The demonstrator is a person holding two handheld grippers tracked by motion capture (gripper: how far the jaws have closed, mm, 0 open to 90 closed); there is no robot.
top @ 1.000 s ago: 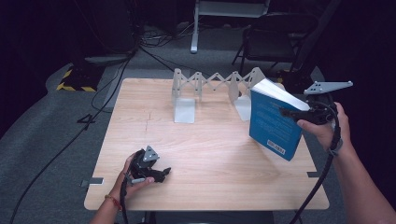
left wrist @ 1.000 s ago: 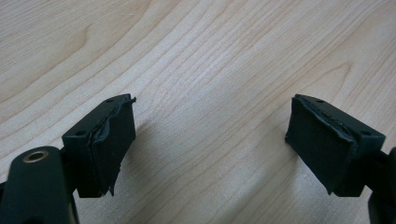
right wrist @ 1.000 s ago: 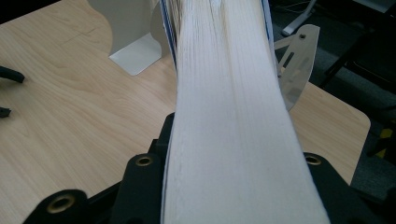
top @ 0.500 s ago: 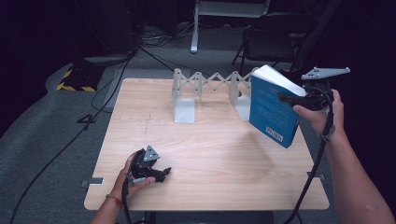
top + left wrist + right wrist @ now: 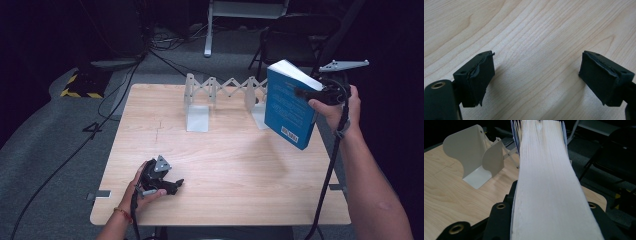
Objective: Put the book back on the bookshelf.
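A blue book (image 5: 290, 110) with white pages hangs in the air over the table's right side, tilted, near the right end of the white folding book rack (image 5: 220, 95). My right gripper (image 5: 306, 93) is shut on its upper edge. In the right gripper view the book's page edge (image 5: 549, 182) runs up between the black jaws, with the rack's end plates (image 5: 474, 152) to its left. My left gripper (image 5: 175, 185) rests low on the wooden table (image 5: 225, 165) near the front left, open, with only bare wood (image 5: 536, 25) between its pads (image 5: 481, 80).
The rack stands along the table's far edge with its zigzag links stretched out. Beyond the table are a dark floor with cables (image 5: 115, 90), a yellow-black striped block (image 5: 80, 85) and a chair (image 5: 295, 35). A cable (image 5: 327, 175) hangs from the right gripper.
The right hand has carried the book farther from the person and a little higher, toward the rack's right end. The left gripper has stayed where it was.
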